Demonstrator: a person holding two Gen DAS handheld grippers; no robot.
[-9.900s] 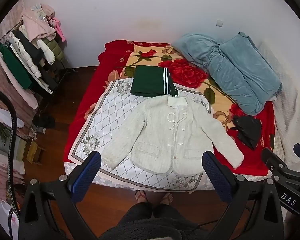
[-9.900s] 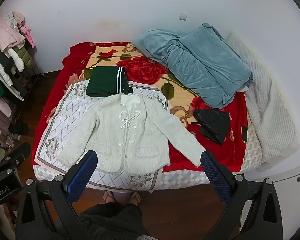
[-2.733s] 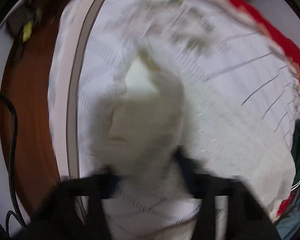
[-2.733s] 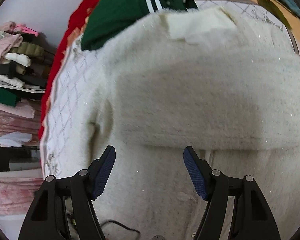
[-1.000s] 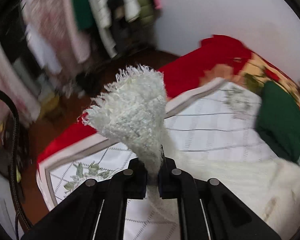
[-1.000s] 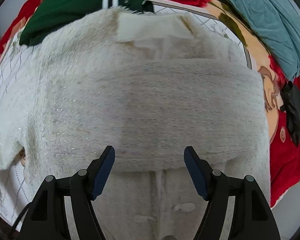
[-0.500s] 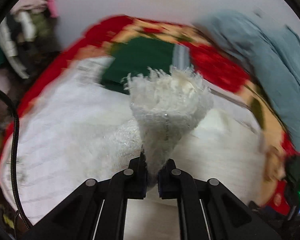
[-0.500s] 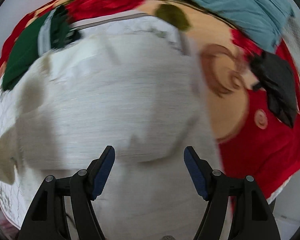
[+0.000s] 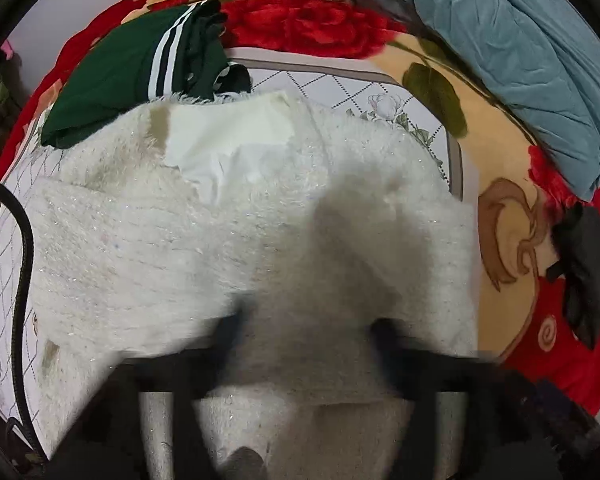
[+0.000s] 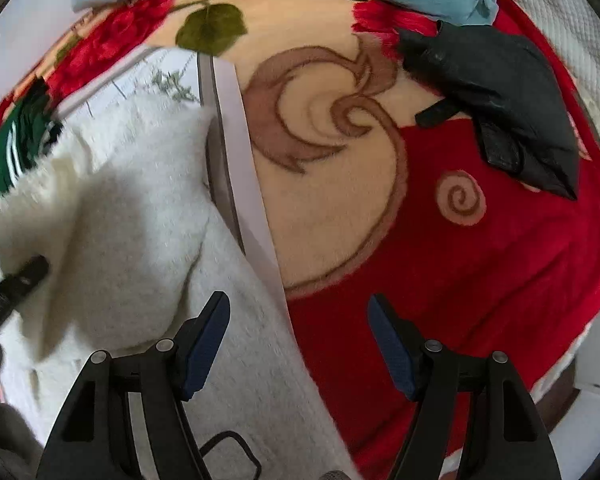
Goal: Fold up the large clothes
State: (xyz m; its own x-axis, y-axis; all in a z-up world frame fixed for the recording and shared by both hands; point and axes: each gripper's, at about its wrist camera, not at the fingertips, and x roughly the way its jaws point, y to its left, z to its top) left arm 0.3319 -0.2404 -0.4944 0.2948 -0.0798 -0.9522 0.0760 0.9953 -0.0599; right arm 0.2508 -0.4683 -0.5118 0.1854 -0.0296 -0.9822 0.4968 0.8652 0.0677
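Note:
A fluffy white jacket [image 9: 188, 216] lies on the bed with both sleeves folded across its front. Its white collar lining [image 9: 228, 140] faces the far side. My left gripper [image 9: 304, 328] hovers low over the sleeve; its fingers are blurred, spread apart, with nothing between them. In the right wrist view the jacket [image 10: 120, 208] fills the left side. My right gripper [image 10: 298, 336] is open and empty, just above the jacket's right edge and the red blanket [image 10: 480, 280].
A folded green garment with white stripes [image 9: 140, 64] lies beyond the jacket's collar. A blue-grey quilt [image 9: 520, 48] is piled at the far right. A black cloth [image 10: 500, 96] lies on the red floral blanket to the right. A white checked sheet [image 9: 340, 92] is under the jacket.
My left gripper carried the left sleeve across the jacket's front and let it go; its jaws have opened. My right gripper has swung right, towards the jacket's right edge.

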